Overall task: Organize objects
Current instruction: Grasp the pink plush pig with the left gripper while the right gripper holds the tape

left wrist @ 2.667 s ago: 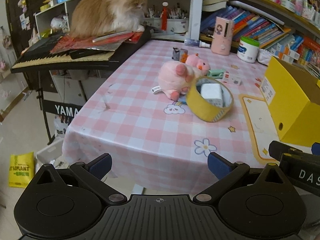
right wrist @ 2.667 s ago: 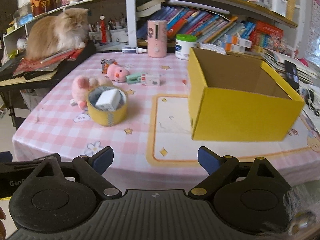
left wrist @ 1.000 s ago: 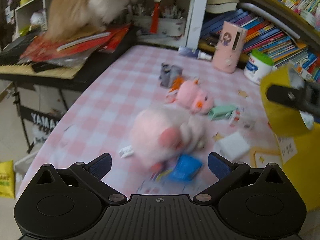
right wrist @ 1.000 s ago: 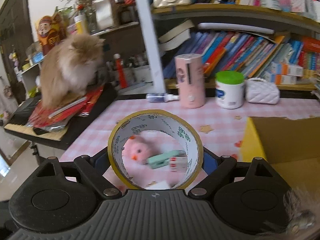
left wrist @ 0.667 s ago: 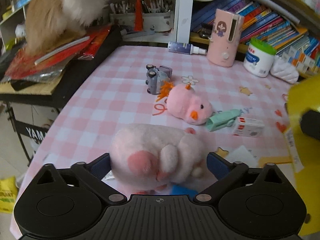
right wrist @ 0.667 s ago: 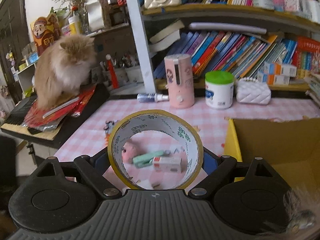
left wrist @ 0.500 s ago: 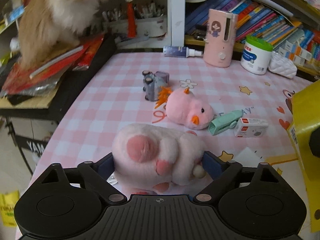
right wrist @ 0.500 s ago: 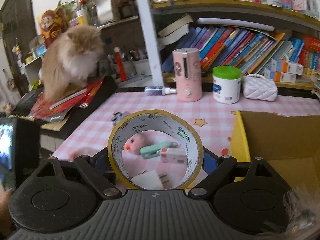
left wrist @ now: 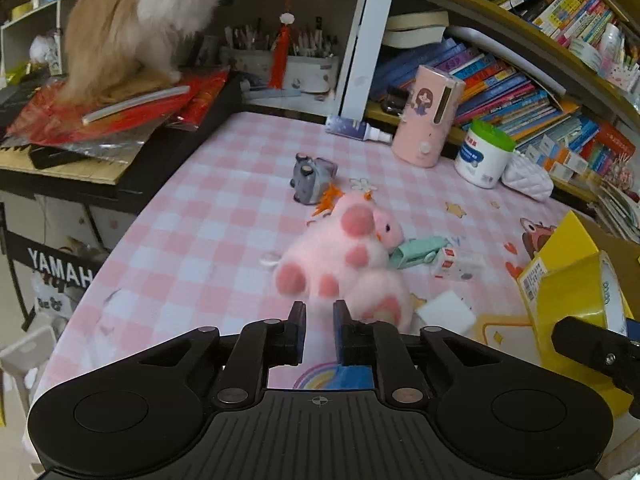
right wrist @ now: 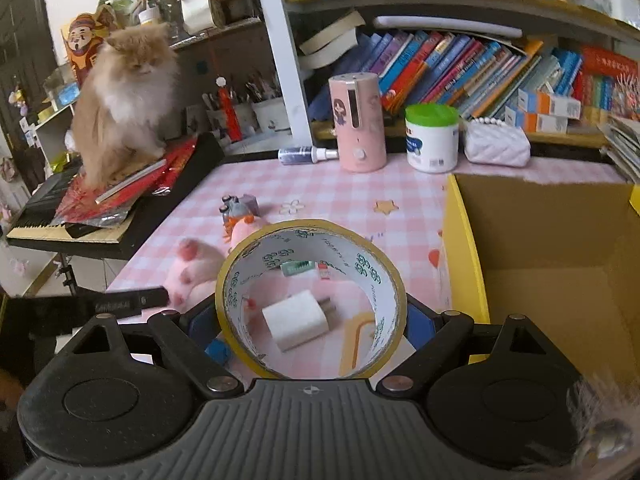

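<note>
My left gripper (left wrist: 319,326) is shut on the near edge of a pink plush toy (left wrist: 344,264), which stands up off the pink checked tablecloth (left wrist: 208,232). My right gripper (right wrist: 310,322) is shut on a yellow tape roll (right wrist: 310,232), held above the table just left of the open yellow cardboard box (right wrist: 560,280). The tape roll (left wrist: 576,300) and the box (left wrist: 568,236) also show at the right of the left wrist view. A white charger plug (right wrist: 296,320) lies on the table, seen through the roll.
A small pink chick toy (left wrist: 388,232), a mint clip (left wrist: 420,252), a small white box (left wrist: 460,264), a grey toy (left wrist: 312,176), a pink dispenser (left wrist: 432,120) and a white jar (left wrist: 486,154) are on the table. A cat (right wrist: 128,96) sits on a keyboard (right wrist: 48,208) at the left.
My left gripper has closed on the pink plush toy and lifted its near end. My right gripper, still holding the tape roll, has moved closer to the yellow box.
</note>
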Available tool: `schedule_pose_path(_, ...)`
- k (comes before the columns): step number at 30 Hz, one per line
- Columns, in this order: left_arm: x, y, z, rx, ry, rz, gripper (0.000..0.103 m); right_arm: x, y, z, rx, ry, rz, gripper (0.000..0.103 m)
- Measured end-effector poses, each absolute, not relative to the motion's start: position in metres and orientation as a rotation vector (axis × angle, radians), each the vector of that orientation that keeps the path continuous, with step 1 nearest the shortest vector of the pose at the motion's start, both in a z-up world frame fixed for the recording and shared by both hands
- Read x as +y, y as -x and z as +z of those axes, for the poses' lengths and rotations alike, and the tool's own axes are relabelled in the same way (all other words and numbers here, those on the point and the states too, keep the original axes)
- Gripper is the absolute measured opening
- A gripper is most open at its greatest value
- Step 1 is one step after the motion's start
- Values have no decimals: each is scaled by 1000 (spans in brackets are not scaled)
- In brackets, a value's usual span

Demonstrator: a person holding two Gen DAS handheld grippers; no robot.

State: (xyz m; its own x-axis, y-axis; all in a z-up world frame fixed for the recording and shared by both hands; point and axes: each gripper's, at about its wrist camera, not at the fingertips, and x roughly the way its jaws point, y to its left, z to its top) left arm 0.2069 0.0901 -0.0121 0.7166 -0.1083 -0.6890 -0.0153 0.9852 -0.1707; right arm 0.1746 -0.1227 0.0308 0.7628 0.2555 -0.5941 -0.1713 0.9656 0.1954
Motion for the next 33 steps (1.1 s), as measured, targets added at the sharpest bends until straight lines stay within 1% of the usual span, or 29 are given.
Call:
schedule_pose_path(1, 90, -206, -13, 773, 173, -56, 33, -122, -173, 31, 667, -134, 235, 89)
schedule_pose_path(2, 89, -205, -13, 773, 178, -55, 61, -120, -172, 30, 671, -133, 241, 89)
schedule_pose_path(3, 89, -204, -12, 757, 183, -43, 81, -119, -170, 30, 674, -130, 248, 89)
schedule_pose_path(4, 88, -203, -11, 732, 191, -30, 85, -118, -169, 30, 675, -127, 252, 89)
schedule_pose_path(5, 88, -204, -10, 710, 204, -21, 87, -117, -169, 30, 675, -124, 256, 89)
schedule_pose_path(8, 91, -217, -12, 726, 287, -36, 89, -119, -171, 29, 677, -117, 255, 89)
schedule_pose_path(12, 95, -246, -27, 799, 437, 13, 89, -122, -178, 25, 693, -108, 247, 89)
schedule_pose_path(17, 89, -273, -48, 851, 537, 48, 88, -125, -186, 21, 698, -73, 262, 89)
schedule_pose_path(20, 84, -284, -58, 904, 511, 129, 84, -124, -188, 18, 703, -48, 278, 89)
schedule_pose_path(21, 82, -285, -58, 885, 483, 126, 70, -124, -187, 18, 704, -42, 288, 89)
schedule_pose_path(22, 80, -287, -58, 888, 466, 102, 68, -123, -187, 18, 705, -38, 297, 89)
schedule_pose_path(23, 79, -287, -58, 891, 453, 81, 61, -123, -186, 18, 705, -33, 304, 89)
schedule_pose_path(24, 78, -285, -56, 890, 442, 71, 57, -123, -185, 18, 704, -27, 310, 89)
schedule_pose_path(27, 79, -274, -44, 877, 416, 59, 56, -122, -183, 17, 706, -21, 310, 89)
schedule_pose_path(33, 95, -217, -4, 788, 451, -5, 56, -120, -175, 21, 702, -25, 309, 89)
